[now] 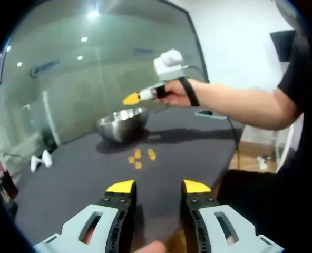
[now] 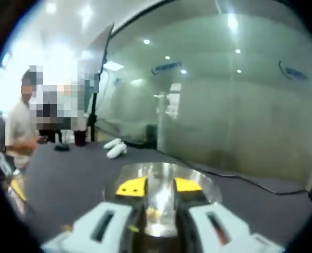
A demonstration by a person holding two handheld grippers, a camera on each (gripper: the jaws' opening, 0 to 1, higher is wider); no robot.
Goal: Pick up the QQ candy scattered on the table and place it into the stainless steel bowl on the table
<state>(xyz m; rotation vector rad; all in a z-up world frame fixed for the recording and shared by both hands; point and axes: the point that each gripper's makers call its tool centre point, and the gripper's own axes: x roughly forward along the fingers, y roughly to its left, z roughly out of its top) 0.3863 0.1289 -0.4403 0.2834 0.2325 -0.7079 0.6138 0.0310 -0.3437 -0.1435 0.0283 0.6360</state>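
A stainless steel bowl (image 1: 122, 124) stands on a dark tabletop (image 1: 93, 179) before a glass wall. In the left gripper view, four orange QQ candy pieces (image 1: 139, 157) lie scattered on the tabletop just in front of the bowl, between the bowl and the left tool (image 1: 158, 186). That tool hangs well short of the candy, its yellow-tipped jaws spread apart with nothing between them.

Above and just to the right of the bowl, a person's hand (image 1: 178, 93) holds the right tool (image 1: 132, 98) out over the bowl's rim, its yellow tip pointing toward the bowl. From this distance its jaws look drawn together, though whether they pinch anything cannot be told.

The right gripper view looks straight down that tool (image 2: 159, 186) into the bowl (image 2: 208, 190), which sits directly beneath the jaws. Here a narrow gap shows between the yellow tips and nothing is seen held in it. Small orange shapes (image 2: 153, 212) lie inside the bowl, probably candy, though the picture is too soft to be sure. Beyond the bowl, white objects (image 2: 114, 148) rest on the tabletop, and a person (image 2: 20, 126) stands at its far edge.
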